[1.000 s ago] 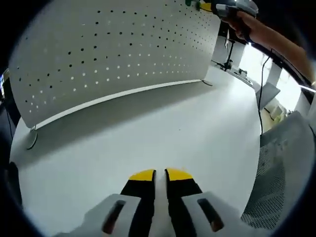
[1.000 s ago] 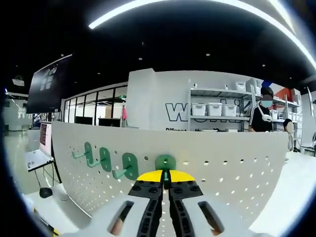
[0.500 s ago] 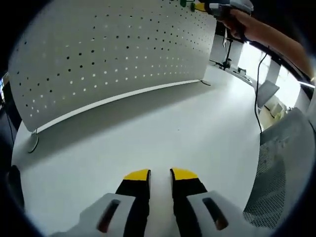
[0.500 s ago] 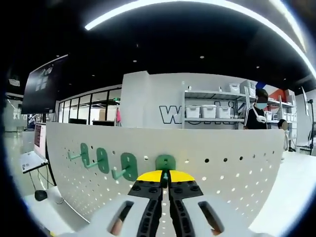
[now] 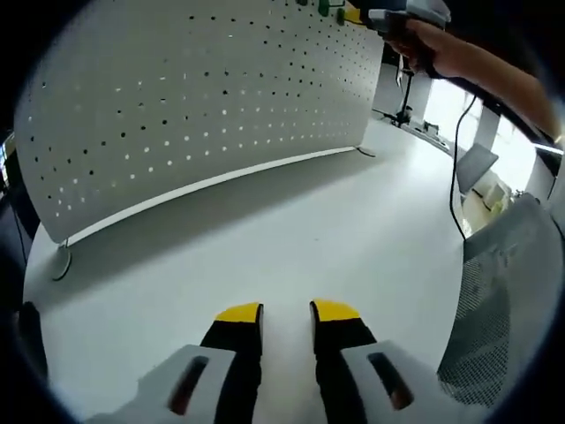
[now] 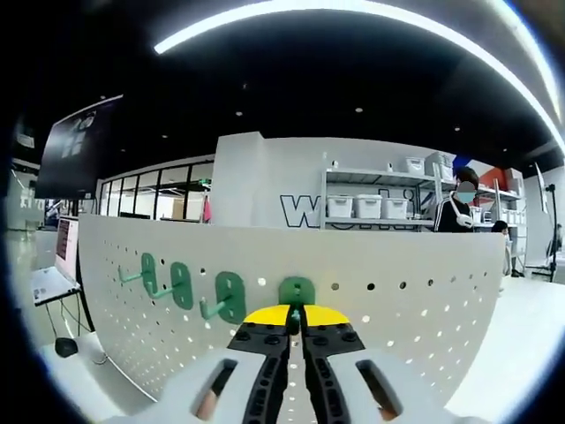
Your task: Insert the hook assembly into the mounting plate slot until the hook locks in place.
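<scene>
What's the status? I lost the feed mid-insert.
Right gripper shut on green hook, hook at pegboard top row. Left gripper open, empty, over white table. Three hooks already mounted alongside. Nothing blocking.

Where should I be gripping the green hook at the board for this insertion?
Grip its protruding prong, coming straight at the pegboard face, as the right gripper does. The green hook has its flat backplate against the board, so only the prong sticks out for the fingers.

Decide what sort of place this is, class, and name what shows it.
Probably an open-plan workshop or lab: a perforated mounting board with green hooks stands on a white table, with shelves of storage bins and glass-walled rooms behind.
</scene>
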A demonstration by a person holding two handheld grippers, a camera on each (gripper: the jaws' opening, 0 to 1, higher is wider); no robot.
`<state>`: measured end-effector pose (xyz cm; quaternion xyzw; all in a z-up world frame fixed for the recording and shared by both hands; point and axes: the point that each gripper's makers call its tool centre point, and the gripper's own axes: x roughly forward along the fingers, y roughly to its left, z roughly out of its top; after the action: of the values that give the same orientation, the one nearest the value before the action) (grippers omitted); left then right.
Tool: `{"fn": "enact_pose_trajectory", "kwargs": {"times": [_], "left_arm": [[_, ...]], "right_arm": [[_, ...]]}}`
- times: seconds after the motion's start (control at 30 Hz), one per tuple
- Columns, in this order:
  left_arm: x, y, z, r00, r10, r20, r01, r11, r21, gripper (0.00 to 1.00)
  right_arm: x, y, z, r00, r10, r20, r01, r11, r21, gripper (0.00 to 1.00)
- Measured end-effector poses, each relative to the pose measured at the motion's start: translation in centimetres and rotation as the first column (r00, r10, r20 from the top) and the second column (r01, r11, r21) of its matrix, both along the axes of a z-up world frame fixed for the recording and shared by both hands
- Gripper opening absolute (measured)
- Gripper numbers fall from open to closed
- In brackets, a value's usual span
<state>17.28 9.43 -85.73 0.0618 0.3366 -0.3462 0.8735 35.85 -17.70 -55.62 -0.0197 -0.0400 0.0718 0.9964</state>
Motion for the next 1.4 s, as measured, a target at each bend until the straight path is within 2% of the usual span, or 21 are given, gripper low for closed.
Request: {"fn": "enact_pose_trajectory", "kwargs": {"times": [0.07, 0.23, 0.27, 0.4, 0.53, 0.63, 0.9, 1.13, 1.4], "left_arm": [[0.1, 0.0, 0.2, 1.0, 0.005, 0.006, -0.005, 1.0, -0.006, 0.28], [0.6, -0.1, 2.0, 0.998, 0.008, 0.061, -0.008, 1.0, -0.008, 0.36], [0.7, -0.1, 2.6, 0.997, 0.008, 0.076, -0.008, 1.0, -0.011, 0.39], [1.5, -0.2, 5.3, 0.989, 0.039, 0.144, -0.033, 0.998, -0.046, 0.48], [2.2, -0.3, 8.3, 0.972, 0.054, 0.228, -0.039, 0.997, -0.071, 0.61], [2.4, -0.3, 9.6, 0.965, 0.057, 0.255, -0.039, 0.996, -0.076, 0.66], [2.8, -0.4, 11.9, 0.949, 0.076, 0.307, -0.05, 0.995, -0.091, 0.73], [2.2, -0.5, 12.5, 0.94, 0.069, 0.335, -0.044, 0.996, -0.08, 0.75], [1.4, -0.1, 12.7, 0.936, 0.096, 0.338, -0.065, 0.993, -0.103, 0.76]], "right_arm": [[-0.3, 0.3, 0.2, 1.0, 0.021, 0.007, -0.021, 1.0, 0.007, 0.09], [-1.3, 0.8, -0.2, 0.997, 0.071, 0.011, -0.071, 0.997, -0.011, 0.22], [-1.7, 0.8, -0.4, 0.997, 0.083, 0.001, -0.083, 0.996, 0.008, 0.24], [-3.1, 0.9, -1.5, 0.992, 0.125, -0.01, -0.125, 0.992, 0.008, 0.38], [-4.8, 0.7, -2.5, 0.988, 0.152, -0.019, -0.152, 0.988, 0.013, 0.44], [-5.6, 0.5, -3.2, 0.986, 0.163, -0.034, -0.163, 0.987, 0.014, 0.5], [-7.5, 0.3, -4.5, 0.98, 0.19, -0.054, -0.19, 0.982, 0.022, 0.53], [-9.1, 0.2, -5.7, 0.974, 0.218, -0.069, -0.217, 0.976, 0.024, 0.55], [-11.7, 0.2, -8.1, 0.956, 0.27, -0.112, -0.267, 0.963, 0.041, 0.56]]}}
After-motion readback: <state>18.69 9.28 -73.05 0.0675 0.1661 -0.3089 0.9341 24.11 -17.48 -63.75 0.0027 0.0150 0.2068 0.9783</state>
